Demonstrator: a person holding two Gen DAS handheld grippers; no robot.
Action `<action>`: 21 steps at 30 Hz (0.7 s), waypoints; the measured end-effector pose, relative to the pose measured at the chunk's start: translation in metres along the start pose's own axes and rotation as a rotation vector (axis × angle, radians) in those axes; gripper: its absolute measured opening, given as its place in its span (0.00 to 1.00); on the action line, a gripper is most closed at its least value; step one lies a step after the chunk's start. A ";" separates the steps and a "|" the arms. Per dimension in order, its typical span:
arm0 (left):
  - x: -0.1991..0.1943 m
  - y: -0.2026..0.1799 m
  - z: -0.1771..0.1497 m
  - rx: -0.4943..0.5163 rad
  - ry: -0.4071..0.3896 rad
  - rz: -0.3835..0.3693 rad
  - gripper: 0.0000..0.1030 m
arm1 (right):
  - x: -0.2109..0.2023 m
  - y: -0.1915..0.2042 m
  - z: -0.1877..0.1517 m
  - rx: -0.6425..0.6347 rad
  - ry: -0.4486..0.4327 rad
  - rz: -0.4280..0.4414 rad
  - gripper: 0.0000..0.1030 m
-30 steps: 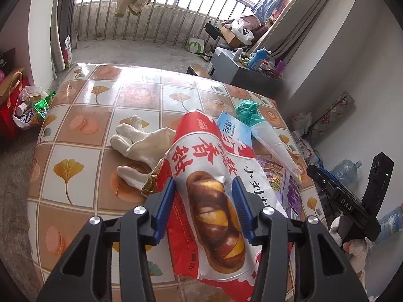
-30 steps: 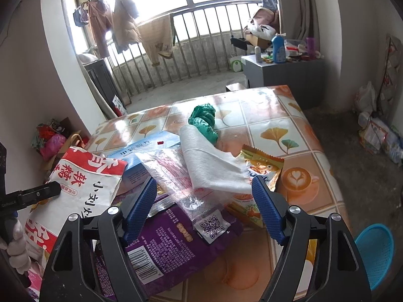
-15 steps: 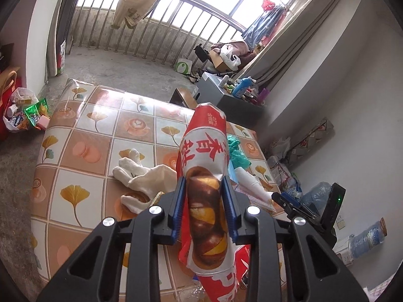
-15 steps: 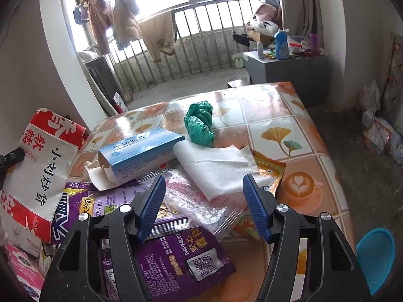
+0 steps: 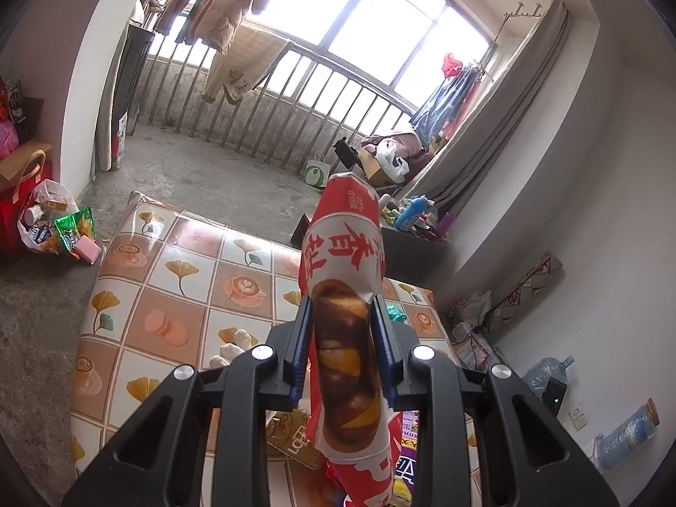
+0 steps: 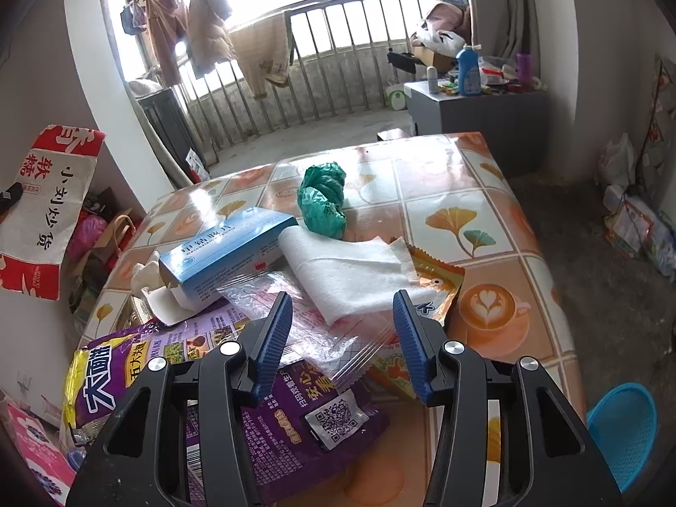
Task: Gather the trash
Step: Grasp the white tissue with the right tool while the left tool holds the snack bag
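Trash lay heaped at the near end of the worktop (image 6: 498, 194), which wore a cloth printed with ginkgo leaves and coffee cups. The left claw (image 5: 343, 348) pinched a red-and-white snack bag (image 5: 344, 295) between its blue pads, the bag squeezed into a narrow roll and standing up well above the worktop; in the right wrist view the same bag (image 6: 46, 211) hung at the left edge, clear of the pile. The right claw (image 6: 343, 340) hovered over the heap with its jaws closing and nothing yet pressed between them; a clear plastic sleeve (image 6: 312, 317) and the near edge of a folded white tissue (image 6: 350, 270) lay beneath the gap. A blue-and-white carton (image 6: 228, 249) rested on its side just left of the tissue, touching it, and a crumpled green plastic bag (image 6: 323, 200) sat behind both. An orange snack wrapper (image 6: 439, 283) stuck out from under the tissue on the right. A purple snack bag (image 6: 270, 418) lay nearest, under the sleeve. A blue basket (image 6: 625, 431) stood on the floor at the lower right, apart from the worktop.
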State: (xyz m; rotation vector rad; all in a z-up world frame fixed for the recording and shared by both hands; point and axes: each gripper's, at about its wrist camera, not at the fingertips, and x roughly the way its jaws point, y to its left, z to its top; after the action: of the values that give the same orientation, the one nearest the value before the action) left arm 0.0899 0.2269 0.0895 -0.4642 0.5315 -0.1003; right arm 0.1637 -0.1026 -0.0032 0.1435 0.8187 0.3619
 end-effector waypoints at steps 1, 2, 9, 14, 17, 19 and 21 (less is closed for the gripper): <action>0.007 -0.005 -0.004 0.024 0.008 0.019 0.25 | 0.000 0.000 0.000 -0.005 0.002 -0.004 0.44; 0.014 -0.007 -0.009 0.044 0.017 0.030 0.24 | 0.000 0.001 0.000 -0.010 0.004 -0.006 0.42; 0.050 -0.029 -0.026 0.119 0.062 -0.020 0.23 | 0.006 0.004 0.005 -0.049 0.019 -0.003 0.40; 0.063 -0.044 -0.027 0.193 0.055 -0.018 0.23 | 0.015 0.013 0.007 -0.106 0.037 0.015 0.40; 0.070 -0.047 -0.027 0.205 0.067 -0.024 0.23 | 0.025 0.015 0.008 -0.130 0.056 -0.002 0.38; 0.075 -0.050 -0.028 0.208 0.074 -0.027 0.23 | 0.032 0.012 0.008 -0.128 0.078 -0.003 0.29; 0.077 -0.050 -0.029 0.216 0.078 -0.032 0.23 | 0.038 0.009 0.008 -0.122 0.097 -0.001 0.12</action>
State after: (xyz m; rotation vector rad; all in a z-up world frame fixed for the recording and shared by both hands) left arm 0.1426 0.1547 0.0545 -0.2591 0.5827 -0.2046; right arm 0.1905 -0.0798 -0.0217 0.0120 0.8900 0.4186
